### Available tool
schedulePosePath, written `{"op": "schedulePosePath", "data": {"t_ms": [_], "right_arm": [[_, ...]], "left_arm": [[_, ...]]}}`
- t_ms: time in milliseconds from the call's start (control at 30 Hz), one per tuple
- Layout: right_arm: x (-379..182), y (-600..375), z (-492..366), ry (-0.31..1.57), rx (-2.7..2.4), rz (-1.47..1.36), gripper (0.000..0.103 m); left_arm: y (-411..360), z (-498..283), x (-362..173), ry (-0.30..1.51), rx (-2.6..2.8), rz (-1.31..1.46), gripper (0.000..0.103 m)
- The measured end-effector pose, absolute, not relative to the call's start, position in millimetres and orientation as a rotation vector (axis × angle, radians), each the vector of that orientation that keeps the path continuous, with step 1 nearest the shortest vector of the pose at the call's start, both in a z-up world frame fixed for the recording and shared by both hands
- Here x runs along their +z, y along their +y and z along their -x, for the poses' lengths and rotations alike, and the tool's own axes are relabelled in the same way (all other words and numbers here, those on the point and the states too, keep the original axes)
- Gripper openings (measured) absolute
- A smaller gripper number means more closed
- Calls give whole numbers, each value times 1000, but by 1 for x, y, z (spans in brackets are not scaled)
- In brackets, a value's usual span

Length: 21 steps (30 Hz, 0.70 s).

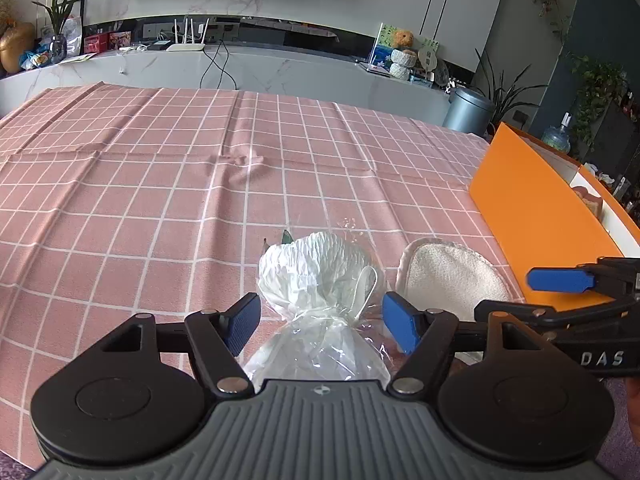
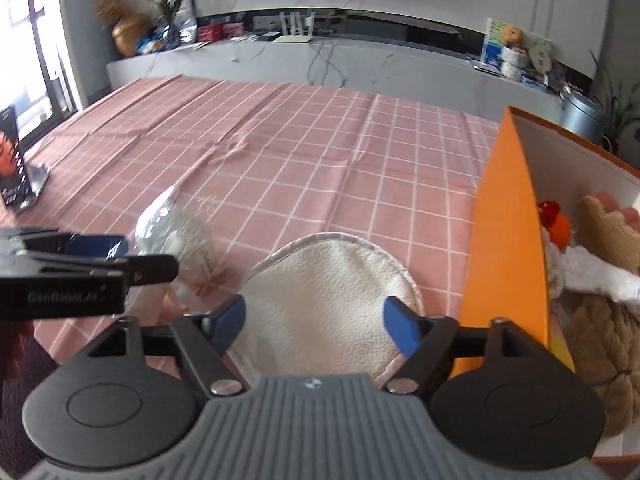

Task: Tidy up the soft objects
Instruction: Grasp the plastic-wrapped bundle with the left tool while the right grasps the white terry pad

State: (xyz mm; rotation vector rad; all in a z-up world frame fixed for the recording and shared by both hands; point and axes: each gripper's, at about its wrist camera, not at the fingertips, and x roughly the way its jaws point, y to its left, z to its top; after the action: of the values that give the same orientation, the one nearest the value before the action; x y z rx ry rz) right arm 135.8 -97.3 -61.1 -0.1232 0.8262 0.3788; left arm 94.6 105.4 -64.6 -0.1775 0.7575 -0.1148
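In the left wrist view, the table under a pink checked tablecloth fills the middle of the frame, with a rumpled crease near its centre. Low and central lies a white crinkled soft item wrapped in clear cellophane, and just beside it to the right a cream round terry pad. An orange open cardboard box stands at the right edge, its inside cut off by the frame.

In the right wrist view, a dark printed stand sits at the far left, and the wrapped item there is blurred. The box at right holds a brown plush toy, partly hidden behind the orange wall, and something white and red I cannot identify.

The left hand-held gripper has its blue pads spread wide on either side of the wrapped item's tied neck; whether they touch it is unclear. The right hand-held gripper is likewise spread wide above the terry pad, gripping nothing.
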Motion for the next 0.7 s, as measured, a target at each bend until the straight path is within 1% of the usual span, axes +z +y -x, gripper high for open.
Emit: {"op": "schedulePosePath", "data": {"t_ms": [33, 100, 133, 300, 367, 433, 500, 700], "right_arm": [[-62, -97, -139, 835, 370, 93, 82], [-65, -94, -142, 867, 357, 31, 93], [-68, -92, -143, 890, 347, 13, 95], [-83, -81, -143, 927, 299, 10, 96], [-87, -83, -144, 942, 280, 8, 98], [-93, -84, -146, 969, 248, -33, 98], [-100, -87, -147, 1009, 207, -88, 100], [-102, -82, -147, 975, 182, -90, 101]], "left_arm": [[106, -95, -64, 761, -113, 178, 83], [108, -98, -63, 777, -113, 185, 83], [110, -100, -64, 785, -111, 185, 83], [111, -103, -70, 821, -91, 165, 83], [115, -103, -73, 823, -94, 184, 86], [119, -103, -75, 827, -93, 216, 86], [119, -104, -77, 827, -81, 210, 86], [124, -105, -77, 838, -64, 221, 85]]}}
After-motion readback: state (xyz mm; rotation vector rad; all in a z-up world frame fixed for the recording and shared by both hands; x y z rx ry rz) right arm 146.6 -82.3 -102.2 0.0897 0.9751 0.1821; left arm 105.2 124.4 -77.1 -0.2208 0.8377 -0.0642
